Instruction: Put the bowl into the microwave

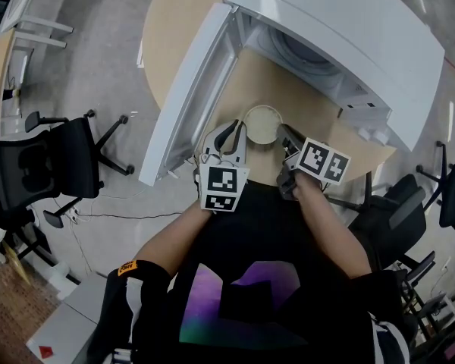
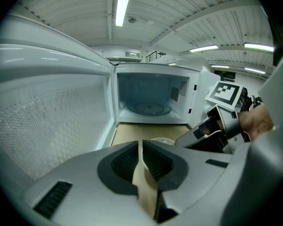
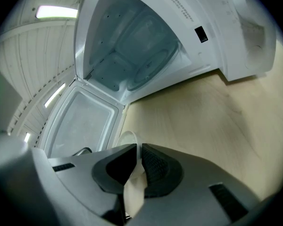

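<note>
Looks like an open office: black swivel chairs (image 1: 57, 165) either side, white desks (image 1: 30, 17) off in the corner, grey floor (image 1: 98, 74). Strip lights (image 2: 122, 6) run along a ribbed ceiling (image 2: 75, 8). The microwave (image 1: 341, 29) sits on a round wooden table (image 1: 174, 44).

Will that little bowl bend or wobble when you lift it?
Probably stiff: the bowl shows a round rim though the left gripper and right gripper pinch opposite sides. It looks empty, so it is likely light. Only thin rim edges are gripped, so it might slip or tilt.
</note>
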The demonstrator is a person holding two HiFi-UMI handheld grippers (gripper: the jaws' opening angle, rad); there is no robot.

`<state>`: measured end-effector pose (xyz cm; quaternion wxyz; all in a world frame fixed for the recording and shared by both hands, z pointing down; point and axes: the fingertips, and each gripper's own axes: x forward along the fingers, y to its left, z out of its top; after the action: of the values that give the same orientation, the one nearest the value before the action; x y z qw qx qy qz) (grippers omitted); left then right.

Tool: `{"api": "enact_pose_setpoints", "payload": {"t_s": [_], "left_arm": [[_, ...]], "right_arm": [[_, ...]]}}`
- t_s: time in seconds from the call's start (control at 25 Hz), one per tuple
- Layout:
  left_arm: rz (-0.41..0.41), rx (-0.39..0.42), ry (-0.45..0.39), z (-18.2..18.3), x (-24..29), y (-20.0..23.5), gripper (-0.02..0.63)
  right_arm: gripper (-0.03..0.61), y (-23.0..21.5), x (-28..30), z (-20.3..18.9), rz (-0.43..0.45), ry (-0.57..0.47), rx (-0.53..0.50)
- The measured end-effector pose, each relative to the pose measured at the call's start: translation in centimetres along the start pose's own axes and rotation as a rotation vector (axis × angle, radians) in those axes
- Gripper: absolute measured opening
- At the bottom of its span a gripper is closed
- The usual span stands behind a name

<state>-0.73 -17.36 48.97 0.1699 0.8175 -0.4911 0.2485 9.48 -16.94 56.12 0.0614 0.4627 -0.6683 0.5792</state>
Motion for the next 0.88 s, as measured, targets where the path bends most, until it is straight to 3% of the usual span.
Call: {"api": "enact_pose_setpoints", "payload": {"t_s": [0.88], "left_arm": [[-0.006, -0.029, -0.041, 2.0, -0.1, -0.2, 0.058]], "right_arm": [[0.044, 2.7, -2.8, 5.7, 0.097, -0.201, 0.110]]}}
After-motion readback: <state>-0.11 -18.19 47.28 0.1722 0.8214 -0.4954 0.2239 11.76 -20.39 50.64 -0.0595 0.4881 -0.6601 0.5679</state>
